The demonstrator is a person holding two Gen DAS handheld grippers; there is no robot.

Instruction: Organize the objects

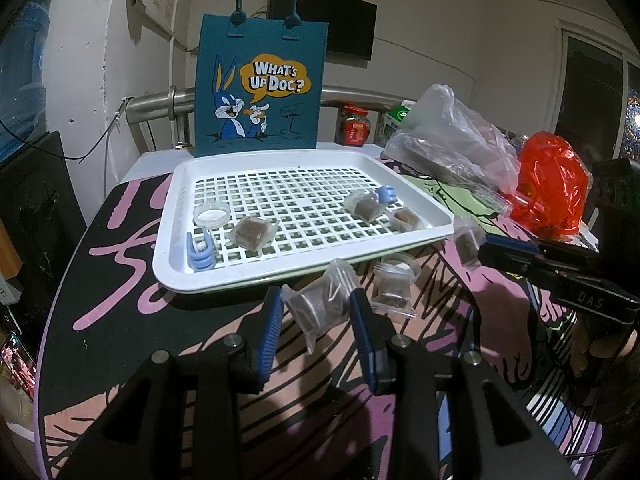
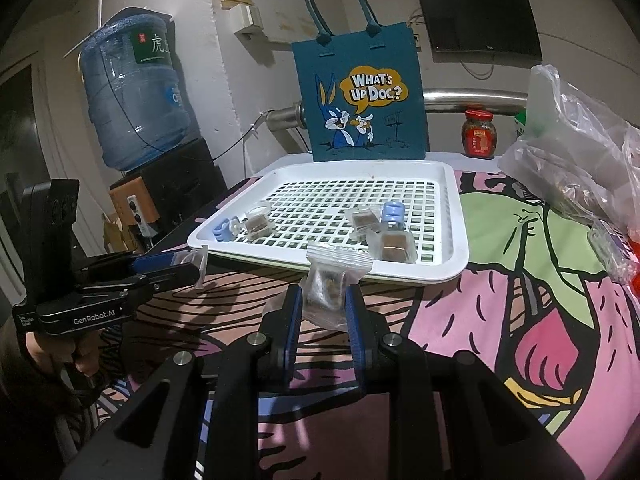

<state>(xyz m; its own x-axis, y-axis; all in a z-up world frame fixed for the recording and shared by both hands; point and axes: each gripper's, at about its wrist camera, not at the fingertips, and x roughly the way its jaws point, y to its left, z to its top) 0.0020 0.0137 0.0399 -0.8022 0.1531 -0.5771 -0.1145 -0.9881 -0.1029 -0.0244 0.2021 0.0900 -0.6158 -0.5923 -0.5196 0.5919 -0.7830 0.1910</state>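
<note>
1. Left gripper [image 1: 316, 312]: near edge of the table, jaws narrow, blue pads pressed on a clear packet [image 1: 320, 308] with a brown block inside; the packet sits clear of the tray, just in front of its near rim.
2. Right gripper [image 2: 322, 304]: jaws narrow, clamped on a second clear packet [image 2: 326, 284] holding brown contents, its sealed top standing above the pads; just short of the tray's near rim.
3. White grid tray [image 1: 248, 280]: centre of the table, on the patterned cloth [image 2: 520, 320].
4. On the tray, left side: a blue clip [image 1: 201, 251], a small round clear lid [image 1: 212, 216] and a wrapped brown cube [image 1: 252, 232].
5. On the tray, right side: a second blue clip [image 1: 386, 195] touching a wrapped cube [image 1: 366, 208]; another wrapped cube [image 1: 406, 218] near the right rim.
6. On the cloth, right of the left gripper: a packet with a round lid on it [image 1: 394, 284].
7. Far edge: blue cartoon tote bag [image 2: 360, 100], upright behind the tray.
8. Far right: red-lidded jar [image 2: 479, 134], clear plastic bags [image 2: 580, 152], red plastic bag [image 1: 552, 184].
9. Far left: water bottle [image 2: 132, 92].
</note>
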